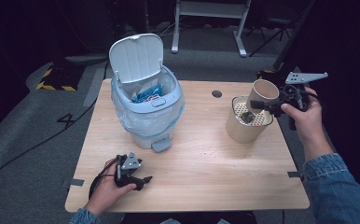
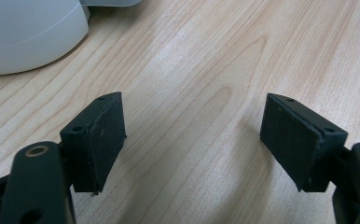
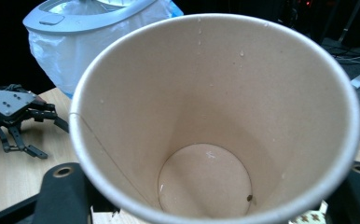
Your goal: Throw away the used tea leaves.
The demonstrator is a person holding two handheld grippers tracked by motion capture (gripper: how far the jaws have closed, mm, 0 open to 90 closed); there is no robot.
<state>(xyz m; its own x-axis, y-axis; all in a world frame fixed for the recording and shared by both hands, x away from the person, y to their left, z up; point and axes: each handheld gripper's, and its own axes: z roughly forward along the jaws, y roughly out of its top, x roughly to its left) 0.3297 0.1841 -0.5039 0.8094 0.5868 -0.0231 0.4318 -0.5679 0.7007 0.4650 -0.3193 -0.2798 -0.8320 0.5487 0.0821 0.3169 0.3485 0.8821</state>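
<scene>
Right claw [image 1: 258, 105] squeezes a paper cup [image 1: 262, 94], tipped over a strainer pot [image 1: 243, 126] just below it. Left claw [image 1: 143, 179] rests wide open on the table [image 1: 206, 158].

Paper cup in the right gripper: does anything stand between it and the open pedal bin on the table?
Nothing visible does. The paper cup is held in the right gripper over the strainer container. Between it and the bin, whose lid stands open, is bare table. The left gripper rests near the front edge, off that line.
</scene>
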